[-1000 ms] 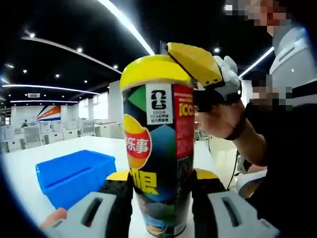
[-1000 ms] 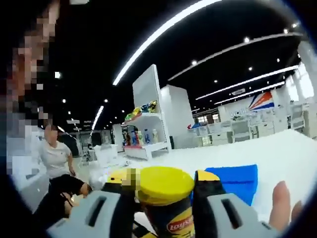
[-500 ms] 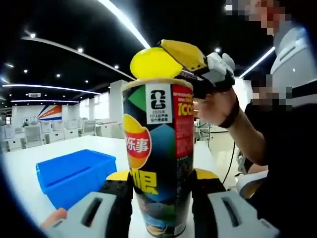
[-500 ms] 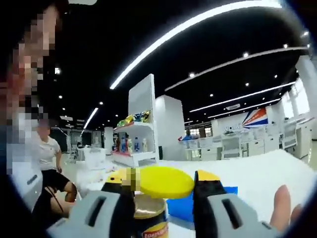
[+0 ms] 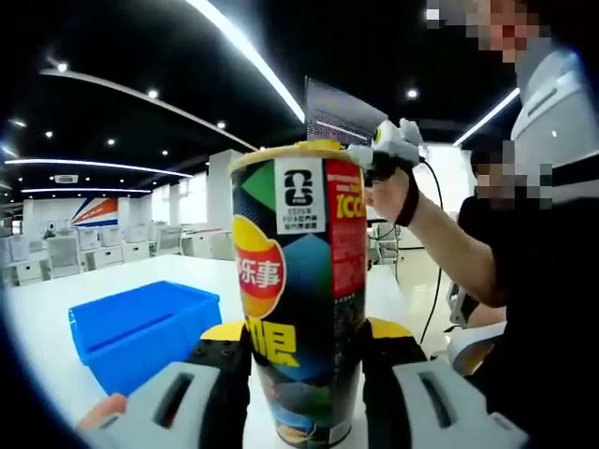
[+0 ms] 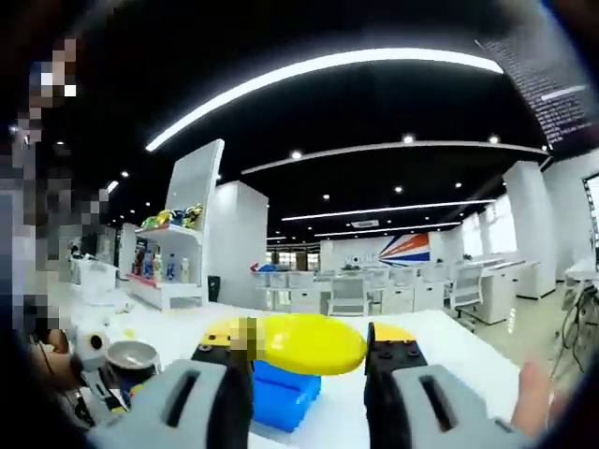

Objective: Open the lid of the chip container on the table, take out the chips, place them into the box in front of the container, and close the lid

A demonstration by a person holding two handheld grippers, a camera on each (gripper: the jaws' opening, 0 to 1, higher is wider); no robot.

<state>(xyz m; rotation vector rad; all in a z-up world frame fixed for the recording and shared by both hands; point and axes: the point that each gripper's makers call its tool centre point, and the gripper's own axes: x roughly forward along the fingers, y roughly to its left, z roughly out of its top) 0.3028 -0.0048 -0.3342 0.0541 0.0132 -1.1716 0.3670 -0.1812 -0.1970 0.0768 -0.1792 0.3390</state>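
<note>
in the left gripper view the left gripper (image 5: 304, 360) has its two jaws pressed against the lower sides of the chip container (image 5: 298, 290), gripping it upright on the white table (image 5: 37, 327). the container's top rim is bare, with no lid on it. to the left of the container, a little farther back on the table, sits the blue box (image 5: 140, 329), open side up and apart from the container. just beyond the container's upper right edge a hand (image 5: 388, 192) holds the right gripper (image 5: 388, 150) up at rim height; from this angle its jaws are hidden, so i cannot tell their state here. a person in a dark top stands close on the right, the forearm reaching in toward the container's top. rows of white desks and chairs (image 5: 70, 253) fill the room behind.

in the right gripper view the right gripper (image 6: 309, 360) is clamped on the yellow lid (image 6: 304, 342), which lies flat between its two jaws, raised above the table. below and behind the lid the blue box (image 6: 281, 398) peeks out between the jaws. at lower left the open mouth of the chip container (image 6: 131, 356) shows from above, with the left gripper (image 6: 94, 383) beside it. a white shelf unit (image 6: 173, 276) with bottles stands farther back on the left, and white chairs (image 6: 351, 295) line the middle distance.
</note>
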